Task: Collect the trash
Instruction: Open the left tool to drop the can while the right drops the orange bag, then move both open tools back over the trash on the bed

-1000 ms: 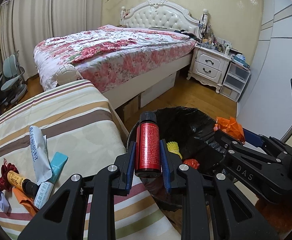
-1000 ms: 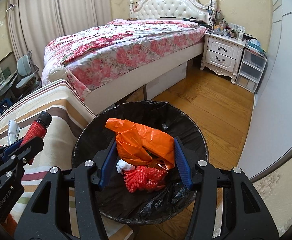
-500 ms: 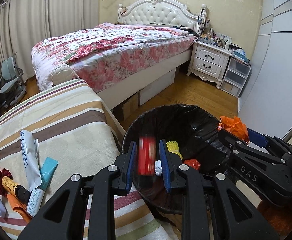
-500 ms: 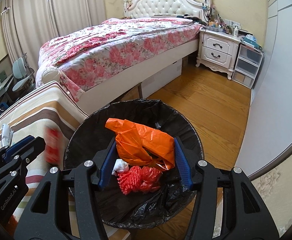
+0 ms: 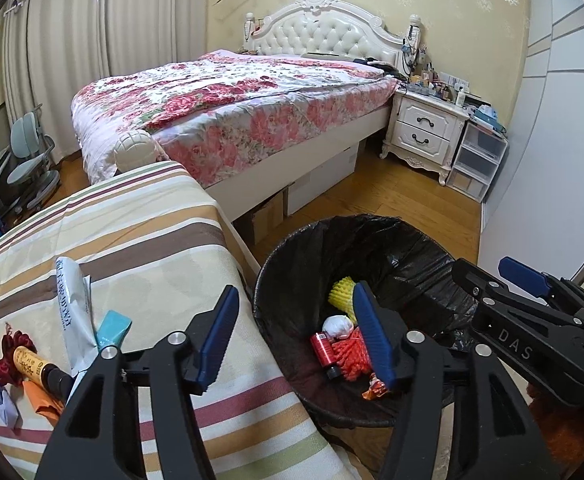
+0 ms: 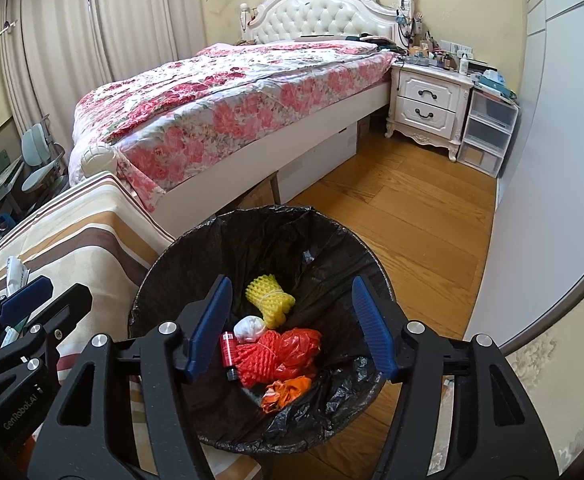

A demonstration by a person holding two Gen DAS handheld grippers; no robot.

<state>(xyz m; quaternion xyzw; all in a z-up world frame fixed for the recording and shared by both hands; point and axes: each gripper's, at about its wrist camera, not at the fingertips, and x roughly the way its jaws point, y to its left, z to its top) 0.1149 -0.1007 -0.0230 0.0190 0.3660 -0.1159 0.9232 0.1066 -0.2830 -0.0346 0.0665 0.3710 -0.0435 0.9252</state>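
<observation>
A black-lined trash bin (image 5: 420, 240) (image 6: 196, 240) stands on the floor beside the striped bed. Inside lie a red bottle (image 5: 324, 350) (image 6: 227, 350), an orange bag (image 6: 288, 394), red netting (image 6: 260, 358), a yellow foam net (image 6: 270, 298) and a white wad (image 6: 249, 328). My left gripper (image 5: 294, 340) is open and empty over the bin's left rim. My right gripper (image 6: 292, 328) is open and empty above the bin. On the striped cover remain a white tube (image 5: 72, 308), a teal box (image 5: 113, 329), a yellow bottle (image 5: 38, 368) and orange paper (image 5: 44, 400).
A floral bed (image 5: 232, 108) stands behind, with a white nightstand (image 5: 424, 136) and plastic drawers (image 5: 476, 164) at the right. Wooden floor (image 6: 404, 216) runs between bin and wall. Office chairs (image 5: 28, 156) stand at far left.
My left gripper opened and the red bottle fell into the bin. My right gripper opened and the orange bag dropped into the bin.
</observation>
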